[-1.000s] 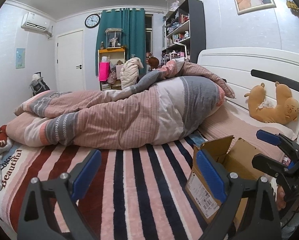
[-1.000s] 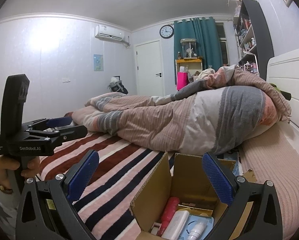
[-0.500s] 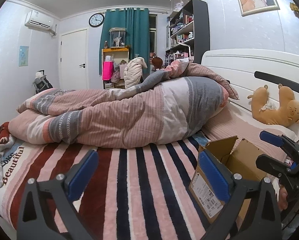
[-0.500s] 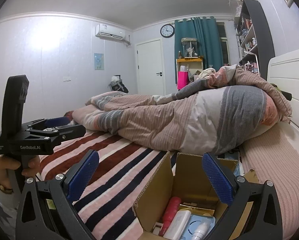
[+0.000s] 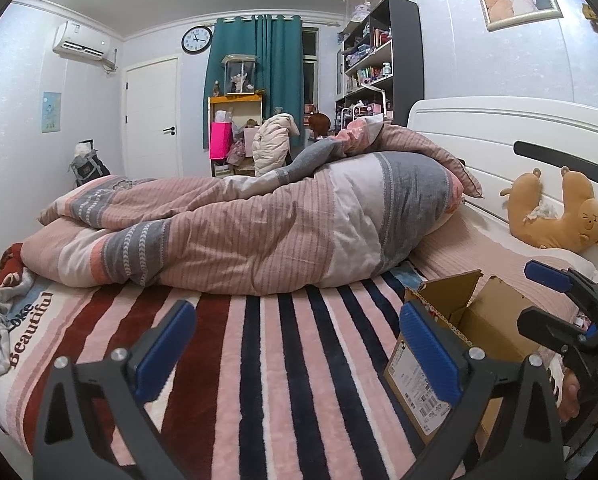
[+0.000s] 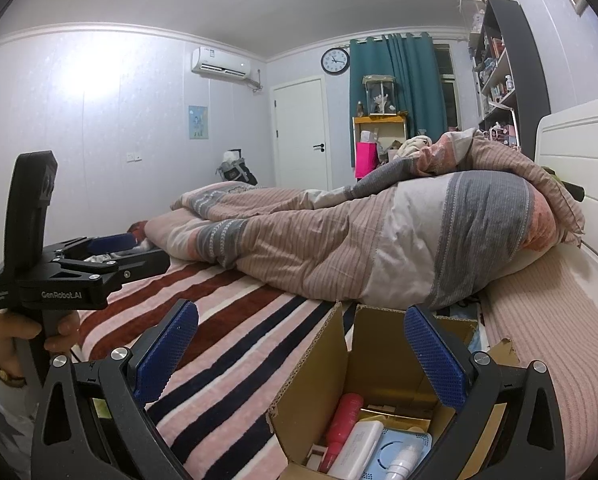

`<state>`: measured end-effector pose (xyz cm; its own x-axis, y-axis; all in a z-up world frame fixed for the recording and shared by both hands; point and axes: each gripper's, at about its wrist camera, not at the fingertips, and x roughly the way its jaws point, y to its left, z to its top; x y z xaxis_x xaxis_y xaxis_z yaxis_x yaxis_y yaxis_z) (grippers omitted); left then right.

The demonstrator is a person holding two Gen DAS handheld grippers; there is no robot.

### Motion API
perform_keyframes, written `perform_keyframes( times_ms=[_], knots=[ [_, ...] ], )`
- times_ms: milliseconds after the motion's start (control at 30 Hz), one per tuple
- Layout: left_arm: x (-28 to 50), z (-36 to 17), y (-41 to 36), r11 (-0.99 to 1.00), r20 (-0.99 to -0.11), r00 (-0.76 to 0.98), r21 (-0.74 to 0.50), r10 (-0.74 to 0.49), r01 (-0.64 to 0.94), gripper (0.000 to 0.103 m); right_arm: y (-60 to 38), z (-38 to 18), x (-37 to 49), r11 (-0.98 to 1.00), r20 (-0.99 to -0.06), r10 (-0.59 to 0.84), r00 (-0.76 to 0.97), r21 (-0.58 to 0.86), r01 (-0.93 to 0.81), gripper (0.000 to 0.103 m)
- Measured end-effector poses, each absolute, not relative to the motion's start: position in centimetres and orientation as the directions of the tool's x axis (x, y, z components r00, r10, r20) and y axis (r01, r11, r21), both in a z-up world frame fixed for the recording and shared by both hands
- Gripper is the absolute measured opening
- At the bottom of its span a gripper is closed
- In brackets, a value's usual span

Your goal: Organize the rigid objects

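— Where did we have the left gripper at that moment?

— We held it low over the striped blanket, its blue pads spread wide with nothing between them. The cardboard box stood just to its right on the bed, flaps up, with a printed label on the near side wall.

— And the right gripper?

— We kept that one above the open box, looking down into it. Its fingers were also set wide apart and carried nothing. From the left wrist view we could see it at the far right edge, beside the box, with our hand under it.

— What did we see inside the box?

— A red bottle leaning against the left wall, a white tube lying just beside it, a light blue round-patterned item on the bottom, and a small white bottle resting on that. We could not make out the gold piece behind them.

— What else lay on the bed?

— A rolled pink and grey duvet stretched across the mattress behind the blanket, well apart from both tools, and an orange plush toy leaned against the white headboard. Our left hand showed at the left of the right wrist view, gripping the handle of its tool.
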<state>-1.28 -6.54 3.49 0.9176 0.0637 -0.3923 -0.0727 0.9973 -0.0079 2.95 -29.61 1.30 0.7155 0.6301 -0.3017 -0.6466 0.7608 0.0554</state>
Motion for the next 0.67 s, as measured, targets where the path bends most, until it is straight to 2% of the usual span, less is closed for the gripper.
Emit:
perform_keyframes(
  times_ms=[667],
  knots=[
    [-1.30, 3.48, -6.62, 0.997, -0.392, 0.918, -0.008, 0.065, -0.074, 0.101, -29.64, 1.16, 2.99, 0.763, -0.308, 0.627, 0.716, 0.057, -0.643, 0.103]
  ],
)
